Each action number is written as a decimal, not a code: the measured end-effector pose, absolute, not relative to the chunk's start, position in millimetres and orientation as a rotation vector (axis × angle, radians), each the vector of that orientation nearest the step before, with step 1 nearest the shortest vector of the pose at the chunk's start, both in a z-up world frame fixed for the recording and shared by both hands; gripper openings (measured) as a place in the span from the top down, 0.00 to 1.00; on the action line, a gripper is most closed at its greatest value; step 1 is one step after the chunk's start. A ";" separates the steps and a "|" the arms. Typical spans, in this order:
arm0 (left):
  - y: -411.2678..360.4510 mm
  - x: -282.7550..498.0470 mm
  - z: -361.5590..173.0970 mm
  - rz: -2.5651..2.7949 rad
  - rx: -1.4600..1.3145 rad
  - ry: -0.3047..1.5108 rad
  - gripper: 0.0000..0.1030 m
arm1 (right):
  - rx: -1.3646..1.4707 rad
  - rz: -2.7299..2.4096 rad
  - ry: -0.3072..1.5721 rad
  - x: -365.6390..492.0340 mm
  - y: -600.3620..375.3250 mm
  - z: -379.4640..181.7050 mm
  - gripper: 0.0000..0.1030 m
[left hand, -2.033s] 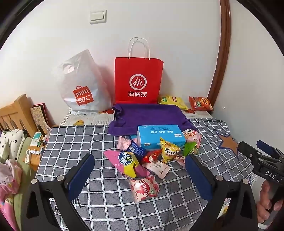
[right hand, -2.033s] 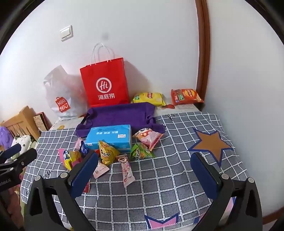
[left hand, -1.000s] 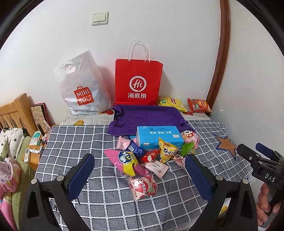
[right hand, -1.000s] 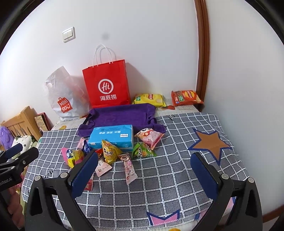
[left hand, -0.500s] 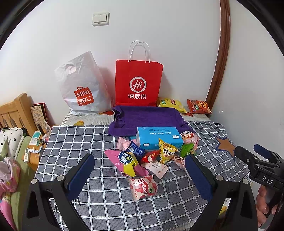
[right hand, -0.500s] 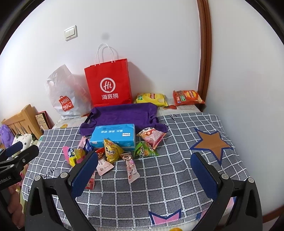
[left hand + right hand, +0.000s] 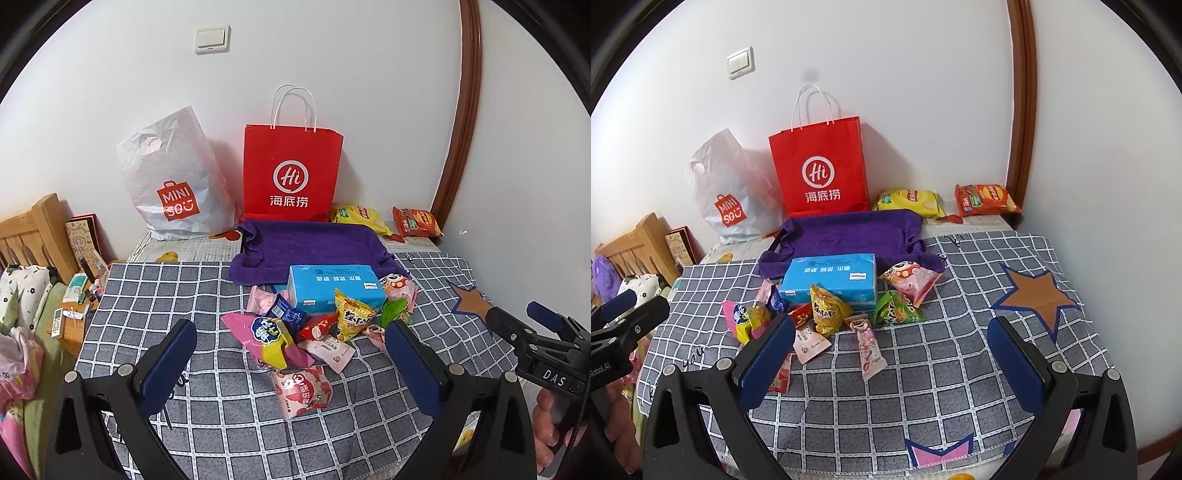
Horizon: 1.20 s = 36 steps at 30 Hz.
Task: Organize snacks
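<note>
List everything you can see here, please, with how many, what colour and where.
Paper bag: one, red, upright against the back wall.
Plastic bag: one, white, left of the paper bag.
Towel: one, purple, before the paper bag.
Tissue pack: one, blue, at the towel's front edge.
Small snack packets: about ten, mixed colours, heaped before the tissue pack.
Chip bags: two, yellow and orange, back right by the wall.
Tablecloth: one, grey checked with a star patch.
Light switch: one, white, on the wall.
Left gripper: open, near the packets.
Right gripper: open, over the tablecloth.
</note>
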State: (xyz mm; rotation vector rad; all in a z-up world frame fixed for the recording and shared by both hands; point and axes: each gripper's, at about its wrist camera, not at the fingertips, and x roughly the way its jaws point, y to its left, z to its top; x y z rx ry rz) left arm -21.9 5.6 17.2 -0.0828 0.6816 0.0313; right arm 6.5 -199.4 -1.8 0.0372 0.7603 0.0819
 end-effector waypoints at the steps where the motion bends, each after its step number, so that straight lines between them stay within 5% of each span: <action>1: 6.0 -21.5 16.9 0.034 -0.082 0.683 0.01 | 0.039 0.083 0.760 6.5 -199.3 -1.8 0.00; 36: 9.4 -4.1 6.5 0.013 -0.117 0.701 0.06 | 0.034 0.088 0.765 18.9 -202.2 -4.2 0.00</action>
